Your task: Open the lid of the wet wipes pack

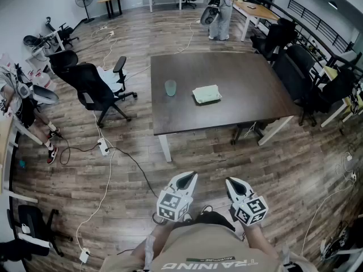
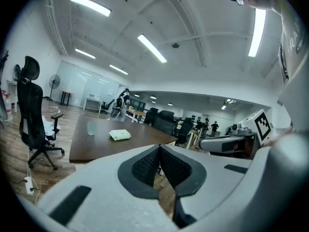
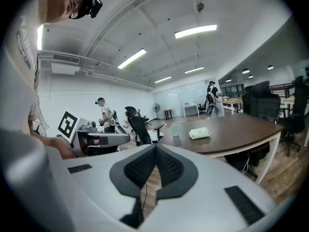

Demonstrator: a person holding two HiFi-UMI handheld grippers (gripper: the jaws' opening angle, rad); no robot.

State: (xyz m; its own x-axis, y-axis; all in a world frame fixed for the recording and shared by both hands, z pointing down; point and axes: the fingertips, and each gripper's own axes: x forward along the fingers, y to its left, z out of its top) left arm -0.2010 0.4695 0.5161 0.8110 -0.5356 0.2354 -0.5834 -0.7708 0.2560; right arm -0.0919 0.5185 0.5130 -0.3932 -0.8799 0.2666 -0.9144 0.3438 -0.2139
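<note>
The pale green wet wipes pack [image 1: 206, 94] lies flat near the middle of the dark brown table [image 1: 238, 103], its lid down. It also shows far off in the left gripper view as a small wipes pack [image 2: 120, 135] and in the right gripper view as a wipes pack [image 3: 199, 133]. Both grippers are held close to my body, well short of the table. My left gripper [image 1: 189, 178] is shut with nothing in it, jaws meeting at the tip [image 2: 159, 147]. My right gripper [image 1: 231, 182] is shut and empty too [image 3: 155, 147].
A translucent green cup [image 1: 171, 87] stands on the table left of the pack. A black office chair [image 1: 91, 86] sits left of the table, more chairs [image 1: 295, 67] at its right. Cables and a power strip [image 1: 103, 146] lie on the wooden floor. A person [image 1: 220, 10] stands at the far desks.
</note>
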